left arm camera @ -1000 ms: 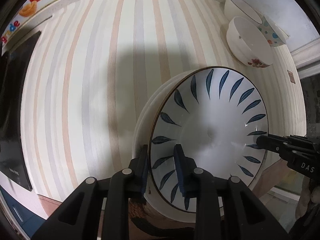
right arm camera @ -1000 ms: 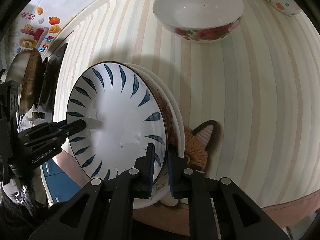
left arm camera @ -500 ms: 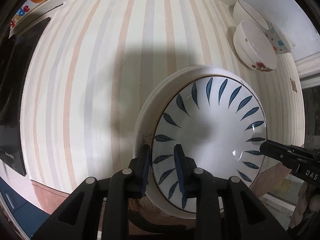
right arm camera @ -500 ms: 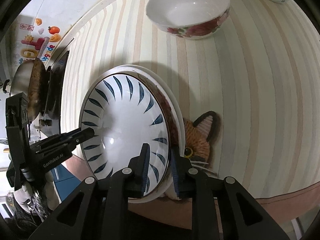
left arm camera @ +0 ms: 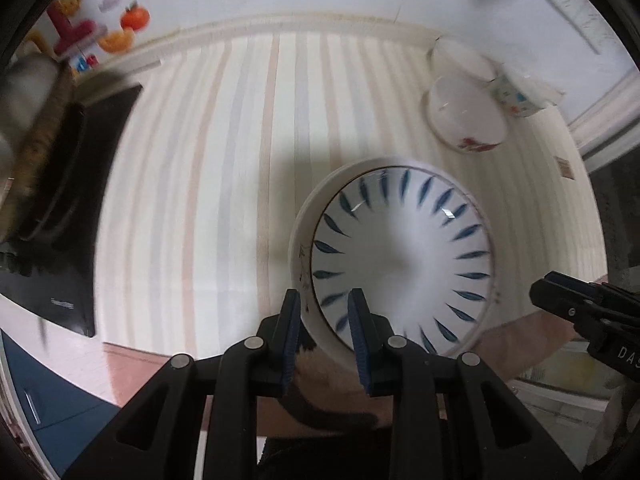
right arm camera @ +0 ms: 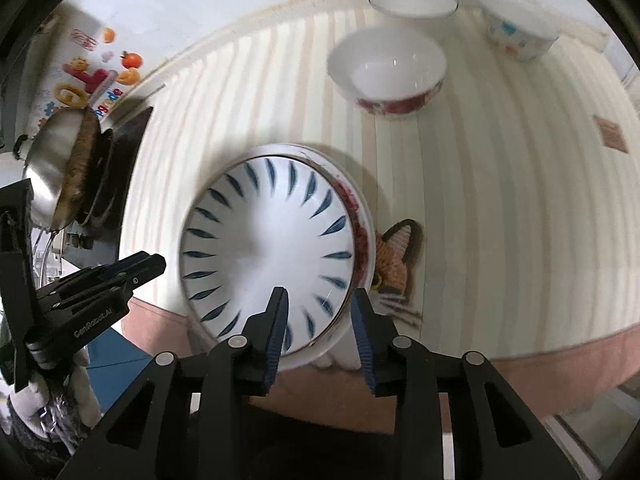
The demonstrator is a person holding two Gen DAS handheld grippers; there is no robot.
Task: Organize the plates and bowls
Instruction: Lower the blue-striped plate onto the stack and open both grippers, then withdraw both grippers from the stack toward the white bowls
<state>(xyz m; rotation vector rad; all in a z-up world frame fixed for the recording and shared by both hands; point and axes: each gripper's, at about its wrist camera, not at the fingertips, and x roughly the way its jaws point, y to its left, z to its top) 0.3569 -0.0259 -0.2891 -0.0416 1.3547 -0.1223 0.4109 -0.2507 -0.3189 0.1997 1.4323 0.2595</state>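
A white plate with blue leaf marks lies on a stack of plates, whose lower rim shows white with red flowers. My left gripper hovers above the stack's near-left edge. Its jaws stand a narrow gap apart and grip nothing. In the right wrist view, the left gripper is clear of the plate's left edge. My right gripper hangs over the near-right edge; its jaws are opening and the pads touch nothing. In the left wrist view, the right gripper is off the rim.
Three bowls stand at the back right: a red-flowered one, a plain white one and a dotted one. A cat-shaped mat lies under the stack. A black cooktop and a steel pan are at the left.
The blue-leaf plate, held tilted by both grippers, was laid flat on the stack and let go. Both grippers have risen off its rim, and the right jaws have widened.
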